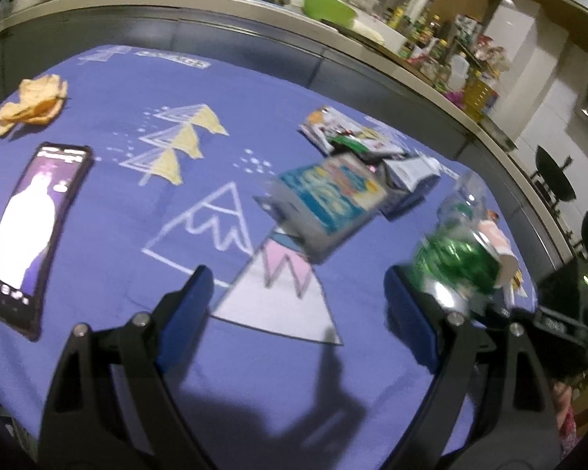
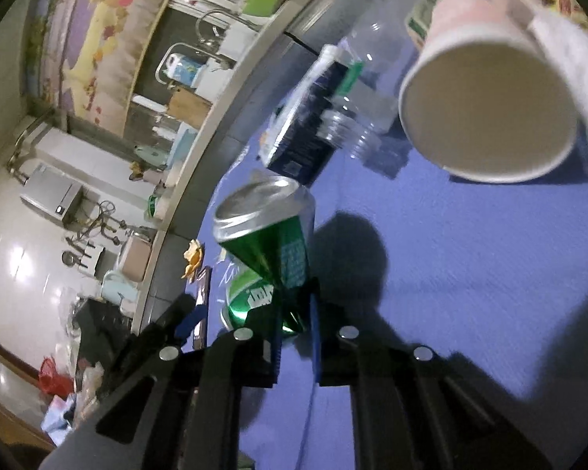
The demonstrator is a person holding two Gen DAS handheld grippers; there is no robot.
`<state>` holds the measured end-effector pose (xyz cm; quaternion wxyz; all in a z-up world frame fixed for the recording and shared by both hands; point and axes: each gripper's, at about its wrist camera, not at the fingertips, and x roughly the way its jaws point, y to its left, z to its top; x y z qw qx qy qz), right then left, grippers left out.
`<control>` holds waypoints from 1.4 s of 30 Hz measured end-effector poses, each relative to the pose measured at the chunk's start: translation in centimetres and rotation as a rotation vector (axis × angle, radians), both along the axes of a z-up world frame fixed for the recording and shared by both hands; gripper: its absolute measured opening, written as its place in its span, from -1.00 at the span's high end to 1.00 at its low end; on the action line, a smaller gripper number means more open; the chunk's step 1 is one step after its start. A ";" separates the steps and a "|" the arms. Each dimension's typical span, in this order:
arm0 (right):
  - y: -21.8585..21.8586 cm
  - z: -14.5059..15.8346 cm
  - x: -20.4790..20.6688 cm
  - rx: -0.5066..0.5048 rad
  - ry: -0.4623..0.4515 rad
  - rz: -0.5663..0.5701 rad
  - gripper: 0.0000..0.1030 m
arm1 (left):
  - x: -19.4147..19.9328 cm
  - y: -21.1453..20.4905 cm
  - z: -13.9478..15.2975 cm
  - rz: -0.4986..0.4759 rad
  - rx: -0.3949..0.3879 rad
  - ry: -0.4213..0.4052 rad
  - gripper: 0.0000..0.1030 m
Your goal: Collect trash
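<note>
My right gripper [image 2: 294,313] is shut on a green soda can [image 2: 270,243], pinching its dented middle; the can's top points away from the camera. In the left wrist view the same can [image 1: 450,262] shows blurred at the right, just beyond the right finger. My left gripper [image 1: 298,278] stands open over the blue cloth [image 1: 98,274] with nothing between its fingers. Trash lies ahead of it: a blue box [image 1: 329,199], printed wrappers [image 1: 345,133], a clear plastic bottle [image 1: 462,199] and a paper cup [image 1: 498,243].
A lit phone [image 1: 31,231] lies at the left, with orange peels [image 1: 33,103] behind it. The paper cup [image 2: 486,113] faces the right camera mouth first, next to the bottle [image 2: 372,90] and a dark carton [image 2: 309,117]. A counter edge [image 1: 254,11] runs behind.
</note>
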<state>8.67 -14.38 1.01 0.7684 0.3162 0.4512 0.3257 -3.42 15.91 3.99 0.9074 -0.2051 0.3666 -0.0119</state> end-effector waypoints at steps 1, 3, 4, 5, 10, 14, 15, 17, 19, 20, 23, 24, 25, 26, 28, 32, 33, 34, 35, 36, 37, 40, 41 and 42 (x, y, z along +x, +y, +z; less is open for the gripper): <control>-0.3 0.2 -0.4 -0.004 -0.011 0.000 0.85 | 0.0 0.2 0.0 0.006 0.001 0.002 -0.66; -0.7 0.4 -0.9 -0.003 -0.020 -0.003 0.85 | -0.1 0.5 0.0 0.014 0.003 0.007 -0.66; -1.2 0.4 -1.3 0.002 -0.019 -0.006 0.85 | -0.1 0.5 0.0 0.015 0.007 0.010 -0.66; -1.3 0.5 -1.3 0.006 -0.016 -0.008 0.85 | -0.1 0.5 0.0 0.013 0.010 0.011 -0.66; -2.7 0.4 -1.9 0.010 -0.009 -0.026 0.85 | 0.1 -0.7 0.5 -0.013 0.055 0.007 -0.66; -3.7 0.3 -2.5 0.002 -0.020 -0.042 0.85 | 0.5 -2.2 0.9 -0.062 0.045 0.010 -0.66; -3.9 0.2 -2.7 -0.002 -0.023 -0.047 0.85 | 0.6 -3.1 1.0 -0.096 0.045 0.011 -0.66; -3.9 0.2 -2.9 0.004 -0.024 -0.051 0.85 | 0.9 -4.7 1.1 -0.152 0.037 0.018 -0.66; -4.1 0.3 -2.9 0.024 -0.025 -0.049 0.85 | 1.5 -6.4 1.2 -0.231 0.010 0.027 -0.66; -4.2 0.3 -2.9 0.039 -0.026 -0.047 0.85 | 1.8 -7.1 1.2 -0.268 -0.005 0.028 -0.66; -4.9 0.0 -2.9 0.109 -0.018 -0.036 0.85 | 2.8 -9.4 1.3 -0.396 -0.077 0.019 -0.66; -5.3 -0.2 -2.8 0.142 -0.017 -0.028 0.85 | 3.0 -9.8 1.2 -0.424 -0.100 0.021 -0.64; -5.6 -0.5 -2.7 0.195 -0.017 -0.002 0.85 | 3.5 -10.3 0.9 -0.473 -0.151 0.035 -0.50; -5.9 -0.6 -2.8 0.228 -0.017 0.017 0.85 | 3.9 -10.6 0.5 -0.510 -0.200 0.054 -0.41; -6.2 -1.0 -2.7 0.294 -0.009 0.064 0.85 | 4.6 -11.3 -0.2 -0.593 -0.338 0.100 -0.13; -6.7 -1.4 -2.6 0.353 -0.012 0.094 0.85 | 4.4 -13.2 -0.4 -0.719 -0.464 0.110 0.27; -6.8 -1.2 -2.5 0.359 -0.017 0.093 0.85 | 4.2 -13.8 -0.4 -0.731 -0.469 0.111 0.40; -6.8 -1.1 -2.5 0.349 -0.026 0.086 0.82 | 4.1 -14.0 -0.3 -0.711 -0.466 0.095 0.60; -7.1 -1.1 -2.5 0.335 -0.032 0.077 0.81 | 4.1 -14.1 -0.2 -0.703 -0.470 0.085 0.64; -7.3 -0.9 -2.4 0.310 -0.039 0.054 0.76 | 4.1 -14.1 -0.1 -0.701 -0.480 0.079 0.74; -7.7 -0.8 -2.4 0.290 -0.044 0.030 0.70 | 4.0 -14.2 0.1 -0.689 -0.479 0.071 0.80; -9.4 0.1 -2.2 0.143 -0.066 -0.088 0.57 | 4.2 -14.0 0.9 -0.642 -0.430 0.048 0.83; -10.0 0.4 -2.3 0.102 -0.084 -0.121 0.47 | 4.3 -13.8 0.9 -0.637 -0.438 0.050 0.83; -10.5 0.8 -2.6 0.048 -0.105 -0.158 0.11 | 4.4 -13.6 0.9 -0.634 -0.445 0.052 0.83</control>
